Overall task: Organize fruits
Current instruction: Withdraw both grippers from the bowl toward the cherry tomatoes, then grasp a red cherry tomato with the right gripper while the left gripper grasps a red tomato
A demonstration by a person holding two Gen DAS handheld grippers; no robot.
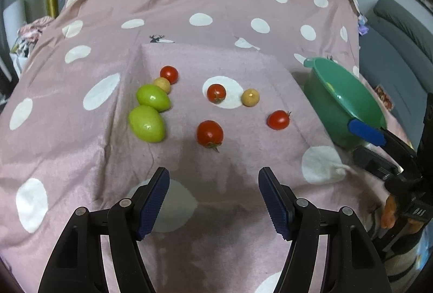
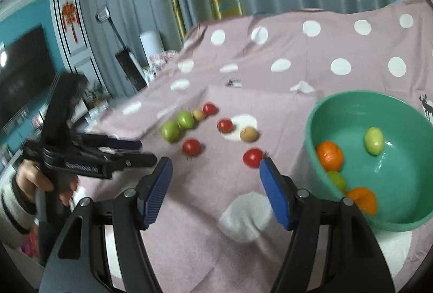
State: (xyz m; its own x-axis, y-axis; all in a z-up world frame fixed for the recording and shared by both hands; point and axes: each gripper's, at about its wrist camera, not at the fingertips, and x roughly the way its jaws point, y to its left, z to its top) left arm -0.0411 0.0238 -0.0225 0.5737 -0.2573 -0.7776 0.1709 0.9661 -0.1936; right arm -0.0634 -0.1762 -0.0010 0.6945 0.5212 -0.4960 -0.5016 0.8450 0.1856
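Observation:
Several fruits lie on the pink dotted cloth (image 1: 81, 157): red tomatoes (image 1: 209, 133) (image 1: 278, 119) (image 1: 216, 93) (image 1: 169, 74), two green fruits (image 1: 147, 123) (image 1: 153, 98) and two small tan ones (image 1: 250, 97) (image 1: 162, 84). My left gripper (image 1: 213, 184) hangs open just short of the nearest tomato, nothing between its fingers. A green bowl (image 2: 406, 184) to the right holds two oranges (image 2: 329, 155) (image 2: 364, 199) and two green fruits (image 2: 374, 140) (image 2: 337, 180). My right gripper (image 2: 216, 176) is open and empty beside the bowl's near rim, a tomato (image 2: 253, 157) just beyond its fingertips.
The cloth covers a raised flat block under the fruits and drops away at the left and front edges. A hand (image 2: 35, 179) in a striped sleeve grips the left gripper (image 2: 146, 150). Grey curtains, a dark screen (image 2: 21, 71) and a grey sofa (image 1: 400, 30) surround the table.

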